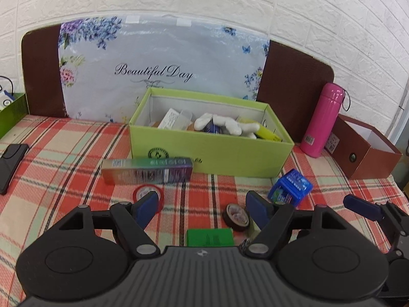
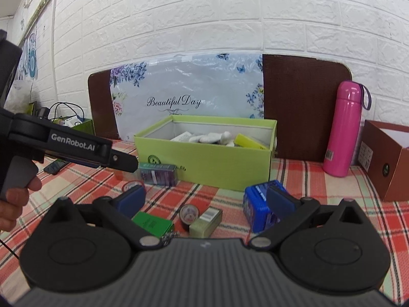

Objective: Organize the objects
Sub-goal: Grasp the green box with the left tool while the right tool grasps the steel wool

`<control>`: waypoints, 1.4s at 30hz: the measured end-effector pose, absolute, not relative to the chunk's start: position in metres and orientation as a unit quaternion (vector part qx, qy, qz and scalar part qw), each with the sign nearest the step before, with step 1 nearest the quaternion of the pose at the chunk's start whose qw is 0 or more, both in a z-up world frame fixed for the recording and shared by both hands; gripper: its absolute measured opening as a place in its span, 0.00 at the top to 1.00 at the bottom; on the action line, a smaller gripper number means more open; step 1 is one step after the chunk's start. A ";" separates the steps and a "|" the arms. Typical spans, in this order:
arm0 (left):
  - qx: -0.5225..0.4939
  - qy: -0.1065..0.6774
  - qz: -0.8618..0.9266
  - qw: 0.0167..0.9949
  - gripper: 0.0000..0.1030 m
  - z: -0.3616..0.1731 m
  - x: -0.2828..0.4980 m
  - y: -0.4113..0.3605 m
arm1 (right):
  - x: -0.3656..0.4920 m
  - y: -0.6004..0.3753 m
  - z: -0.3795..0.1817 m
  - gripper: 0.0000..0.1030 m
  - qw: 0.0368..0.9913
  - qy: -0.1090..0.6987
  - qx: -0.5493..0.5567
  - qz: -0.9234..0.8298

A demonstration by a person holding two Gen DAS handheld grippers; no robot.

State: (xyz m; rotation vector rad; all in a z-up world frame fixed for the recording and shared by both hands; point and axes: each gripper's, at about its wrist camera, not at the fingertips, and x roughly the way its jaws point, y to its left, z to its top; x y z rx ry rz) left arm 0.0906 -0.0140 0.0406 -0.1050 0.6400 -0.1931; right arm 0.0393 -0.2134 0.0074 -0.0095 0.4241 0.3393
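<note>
"GenRobot.AI" lettering is showing on the black left claw (image 2: 127, 163); both it and the right claw (image 2: 204, 202) are hanging released before the lime-green cardboard box (image 2: 204, 166) and "Beautiful Day" floral plastic bag (image 2: 184, 89).

An open green box (image 1: 209, 153) holding white and yellow items is flanked in front by a purple carton (image 1: 147, 171), tape rolls and a blue pack (image 1: 290, 188).

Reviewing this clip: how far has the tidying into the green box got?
Partly done. The green box already holds white pieces and small packages. Nothing is in hand: left claw and right claw are open. Left on the cloth: purple carton, red tape, dark tape, green pack, blue box.
</note>
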 end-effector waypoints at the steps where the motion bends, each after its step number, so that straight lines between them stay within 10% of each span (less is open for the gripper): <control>1: -0.052 0.317 -0.094 0.942 0.24 0.037 0.089 -0.013 | 0.037 -0.214 0.005 0.00 0.963 0.212 -0.002 0.168; 16: -0.058 0.377 -0.108 0.918 0.24 -0.011 0.079 -0.002 | 0.025 -0.198 -0.049 0.00 0.937 0.286 0.003 0.199; 21: -0.056 0.379 -0.117 0.916 0.24 -0.016 0.085 -0.012 | 0.030 -0.182 -0.057 0.21 0.931 0.294 -0.008 0.215; 26: -0.059 0.385 -0.126 0.912 0.24 -0.023 0.099 -0.024 | 0.030 -0.175 -0.064 0.65 0.925 0.308 -0.019 0.222; 42: -0.020 0.390 -0.132 0.911 0.38 -0.039 0.097 -0.020 | 0.005 -0.211 -0.057 0.67 0.928 0.319 0.019 0.193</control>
